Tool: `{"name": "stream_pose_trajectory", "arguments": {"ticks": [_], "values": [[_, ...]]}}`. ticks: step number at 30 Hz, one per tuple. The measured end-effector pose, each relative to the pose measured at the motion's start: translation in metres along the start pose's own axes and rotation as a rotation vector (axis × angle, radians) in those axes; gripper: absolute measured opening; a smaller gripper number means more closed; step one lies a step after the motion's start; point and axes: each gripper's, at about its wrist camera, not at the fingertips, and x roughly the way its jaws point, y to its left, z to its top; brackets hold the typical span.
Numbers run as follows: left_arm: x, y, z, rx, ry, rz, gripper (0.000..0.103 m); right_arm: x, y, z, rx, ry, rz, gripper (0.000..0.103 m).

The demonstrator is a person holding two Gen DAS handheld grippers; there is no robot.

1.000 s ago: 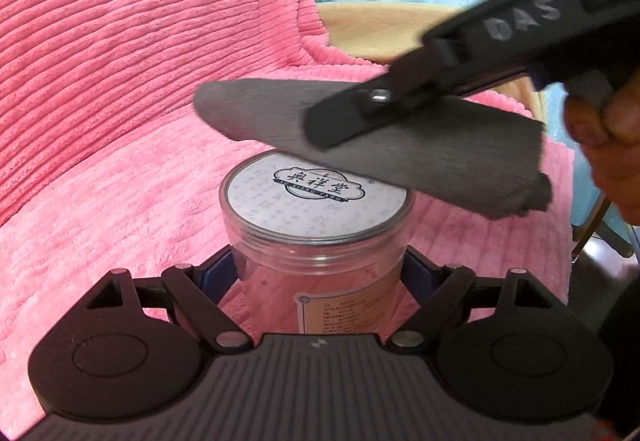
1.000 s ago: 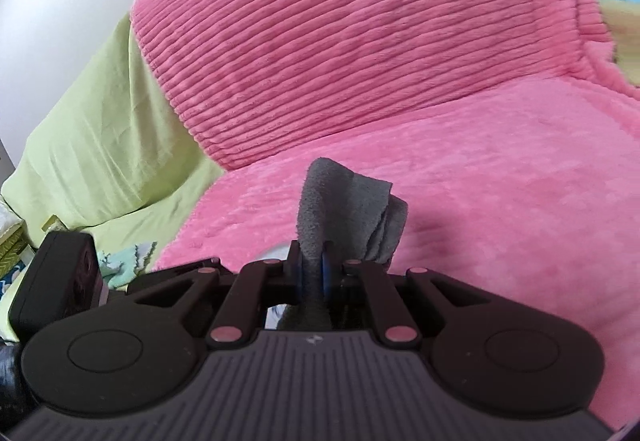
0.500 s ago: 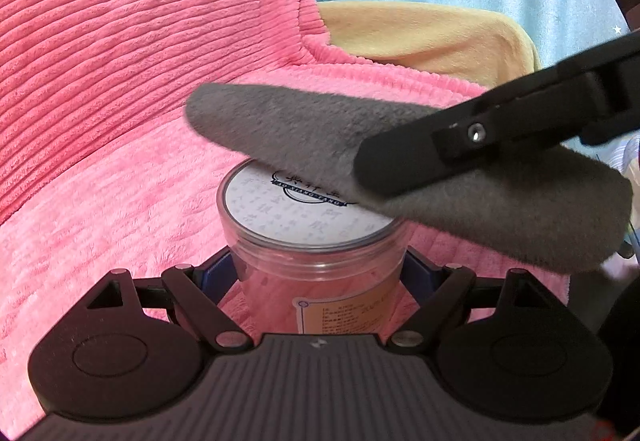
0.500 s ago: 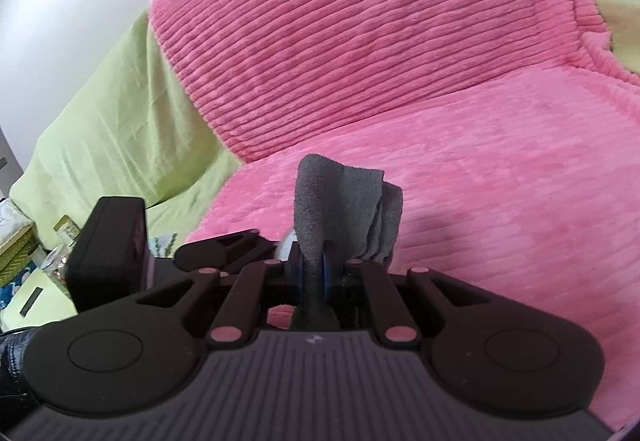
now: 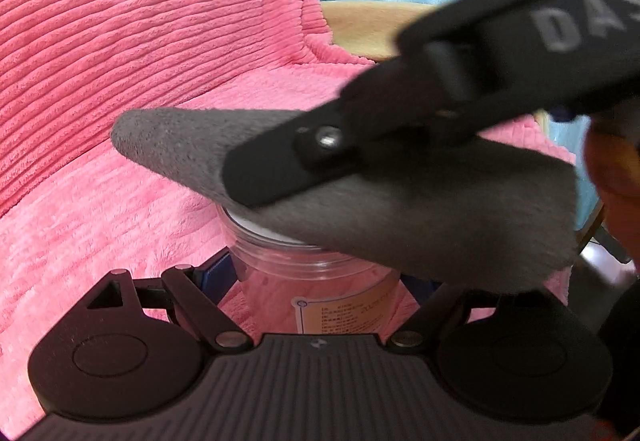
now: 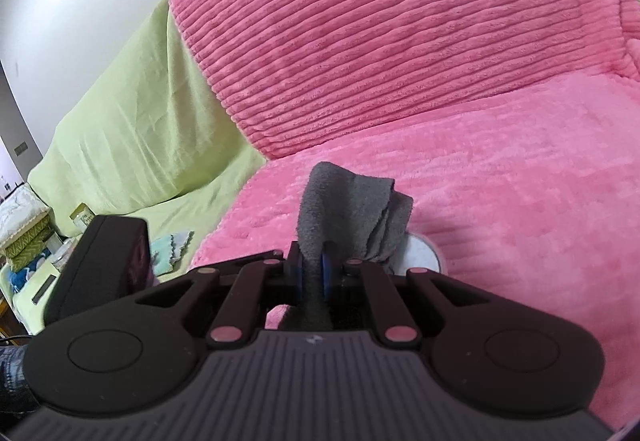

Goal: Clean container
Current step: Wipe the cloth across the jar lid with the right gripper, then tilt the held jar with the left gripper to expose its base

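Grey cloth (image 5: pixel 400 209) lies over the top of the clear plastic container (image 5: pixel 316 289), which stands upright on the pink blanket (image 5: pixel 120 201). In the left wrist view the container is at the centre, just above the camera body, and only a thin white arc of its lid shows at about 9 o'clock from the cloth's lower edge. The left gripper (image 5: pixel 320 281) clamps the container's wall on both sides with its blue pads, so its jaws stand fairly wide around the jar. The right gripper (image 6: pixel 311 273) is closed narrow on the cloth (image 6: pixel 348 213), which stands up between its blue pads; in the left view it comes in from about 2 o'clock and presses the cloth onto the lid. In the right wrist view a part of the white lid (image 6: pixel 424 255) shows at about 3 o'clock from the cloth. A green cover (image 6: pixel 132 129) lies at 9 o'clock of the blanket.
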Motion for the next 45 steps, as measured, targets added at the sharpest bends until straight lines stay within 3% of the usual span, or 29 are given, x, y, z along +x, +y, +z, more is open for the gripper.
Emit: {"name": "stream_pose_trajectory", "arguments": {"ticks": [20, 27, 31, 39, 42, 45], "values": [[-0.005, -0.012, -0.003, 0.045, -0.001, 0.016, 0.085, -0.014, -0.013, -0.005, 0.029, -0.05, -0.102, 0.006], [-0.007, -0.009, -0.004, 0.022, -0.002, -0.018, 0.086, -0.017, -0.018, -0.006, 0.046, -0.066, -0.118, 0.006], [-0.006, -0.015, -0.007, 0.063, -0.002, -0.013, 0.087, -0.022, -0.026, -0.003, 0.062, -0.075, -0.135, 0.006], [0.009, -0.015, -0.004, 0.093, 0.005, -0.018, 0.089, -0.03, -0.053, -0.001, 0.199, -0.126, -0.144, 0.006], [0.011, -0.018, -0.001, 0.107, 0.001, -0.027, 0.089, -0.032, -0.061, -0.001, 0.219, -0.147, -0.182, 0.006], [0.014, -0.019, 0.005, 0.131, 0.004, -0.035, 0.089, -0.034, -0.067, -0.001, 0.24, -0.158, -0.276, 0.007]]}}
